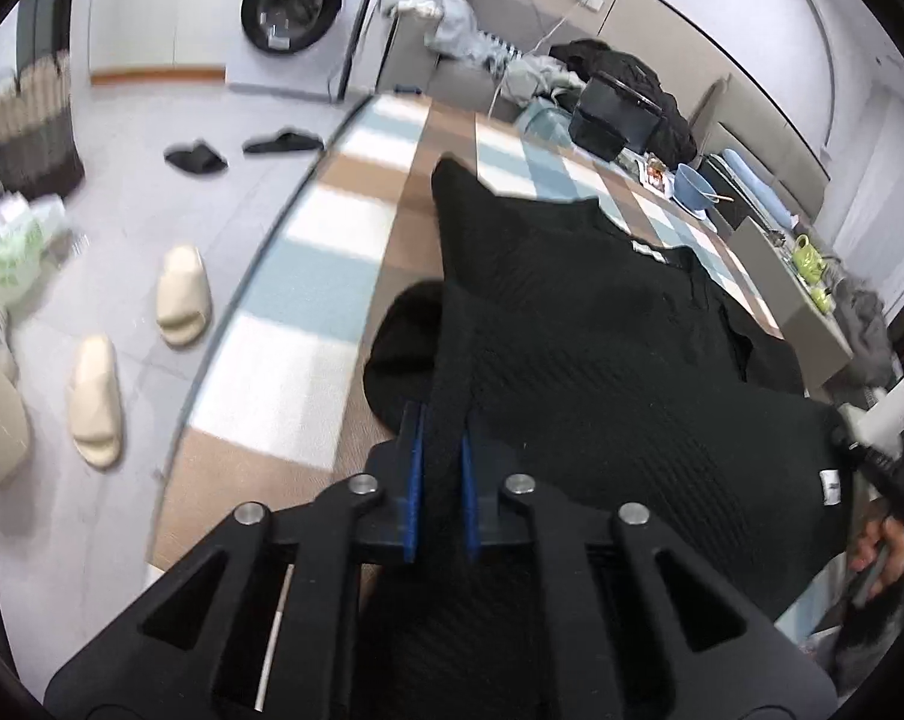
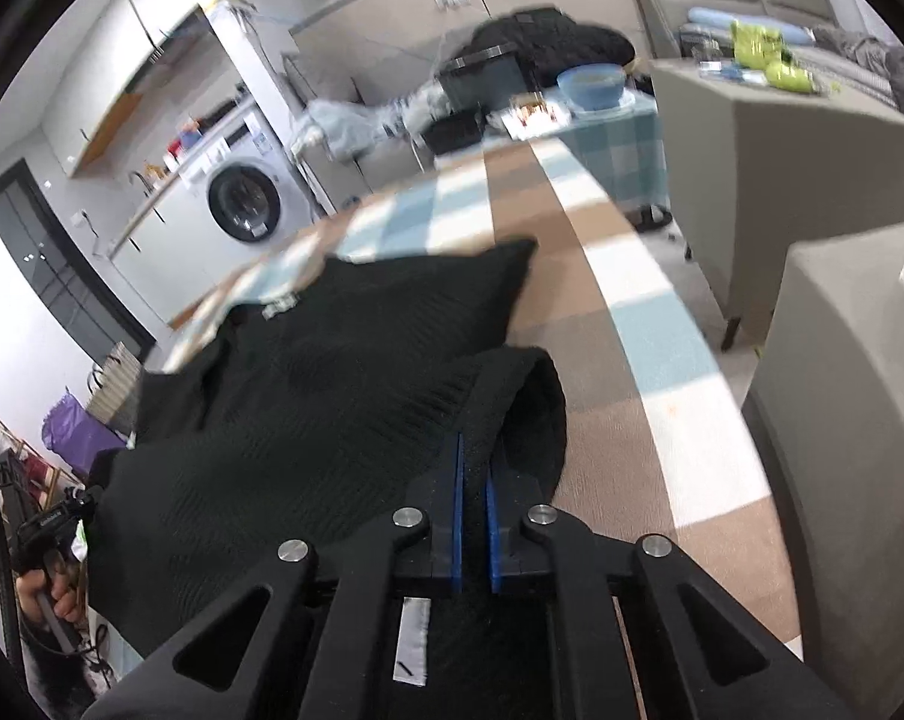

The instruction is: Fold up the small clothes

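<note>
A black ribbed knit garment [image 1: 602, 330] lies spread over a table covered in a checked cloth of brown, white and pale blue [image 1: 308, 276]. Its near edge is lifted off the surface at two points.

The left gripper [image 1: 441, 438] has its blue-lined jaws drawn in narrow, pinching a fold of the garment's hem on the side nearest the floor. The right gripper [image 2: 475, 468] is likewise narrowed, clamped on a bunched fold of the same garment [image 2: 308, 396] at the opposite end of the hem. Fabric runs taut between the two holds and sags onto the table beyond them. A small white label shows near the collar, and a second near the hem.

At the far end of the table stand a blue bowl [image 1: 695, 186] and a black box [image 1: 614, 120], well apart from the garment. On the floor beside the table are two cream slippers [image 1: 179, 294] and two black slippers [image 1: 197, 157]. A washing machine [image 1: 296, 6] stands against the back wall. Both views are slightly blurred at the edges.
</note>
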The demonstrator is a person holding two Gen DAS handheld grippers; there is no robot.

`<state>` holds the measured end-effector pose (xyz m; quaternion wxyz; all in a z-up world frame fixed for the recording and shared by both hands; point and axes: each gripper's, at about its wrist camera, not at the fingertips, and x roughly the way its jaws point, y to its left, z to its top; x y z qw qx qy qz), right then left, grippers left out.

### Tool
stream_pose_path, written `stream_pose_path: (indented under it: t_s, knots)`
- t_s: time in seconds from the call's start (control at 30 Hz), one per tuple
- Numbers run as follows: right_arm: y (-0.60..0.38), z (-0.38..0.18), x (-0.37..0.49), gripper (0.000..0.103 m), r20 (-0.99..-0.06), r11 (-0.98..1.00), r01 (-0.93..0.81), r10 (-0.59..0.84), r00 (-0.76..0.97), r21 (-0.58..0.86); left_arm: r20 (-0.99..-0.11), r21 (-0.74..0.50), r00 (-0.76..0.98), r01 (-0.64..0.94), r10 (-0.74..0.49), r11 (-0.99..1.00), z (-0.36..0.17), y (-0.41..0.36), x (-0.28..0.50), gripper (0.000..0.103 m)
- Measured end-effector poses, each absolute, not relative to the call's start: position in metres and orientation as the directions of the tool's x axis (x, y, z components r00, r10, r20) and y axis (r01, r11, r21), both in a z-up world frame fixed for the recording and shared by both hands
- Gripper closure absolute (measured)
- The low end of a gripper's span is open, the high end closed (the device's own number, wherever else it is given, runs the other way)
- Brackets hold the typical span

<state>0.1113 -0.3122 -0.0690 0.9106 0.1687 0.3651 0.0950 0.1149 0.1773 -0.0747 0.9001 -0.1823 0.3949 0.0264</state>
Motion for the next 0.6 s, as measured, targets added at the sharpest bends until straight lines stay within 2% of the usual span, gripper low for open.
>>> stream_pose_path:
  t_s: [0.2, 0.27, 0.33, 0.43, 0.5, 0.57, 0.6]
  knots:
    - [-0.316, -0.029, 0.108, 0.098, -0.505, 0.920, -0.077, 0.279, 0.816, 0.385, -0.654, -0.307, 0.752, -0.158, -0.088, 0.939, -0.038, 0.179, 0.123, 0.098]
    - [-0.318, -0.021, 0.119, 0.098, -0.490, 0.911, -0.047, 0.263, 0.831, 0.411, -0.643, -0.302, 0.761, -0.152, -0.084, 0.941, -0.030, 0.181, 0.136, 0.098]
    - [-0.320, -0.027, 0.133, 0.098, -0.505, 0.897, 0.022, 0.228, 0.833, 0.441, -0.648, -0.301, 0.757, -0.157, -0.081, 0.941, -0.032, 0.185, 0.154, 0.098]
    - [-0.318, -0.054, 0.158, 0.095, -0.597, 0.892, 0.126, 0.179, 0.782, 0.433, -0.686, -0.337, 0.719, -0.178, -0.112, 0.924, -0.049, 0.192, 0.180, 0.096]
    - [-0.322, -0.070, 0.164, 0.090, -0.651, 0.872, 0.155, 0.217, 0.728, 0.464, -0.728, -0.332, 0.676, -0.207, -0.111, 0.920, -0.062, 0.193, 0.188, 0.093]
    - [-0.330, -0.079, 0.159, 0.090, -0.645, 0.845, 0.134, 0.284, 0.709, 0.518, -0.734, -0.367, 0.662, -0.201, -0.151, 0.908, -0.067, 0.197, 0.185, 0.091]
    - [-0.334, -0.081, 0.154, 0.087, -0.644, 0.842, 0.129, 0.292, 0.707, 0.524, -0.729, -0.369, 0.667, -0.197, -0.152, 0.909, -0.067, 0.197, 0.180, 0.086]
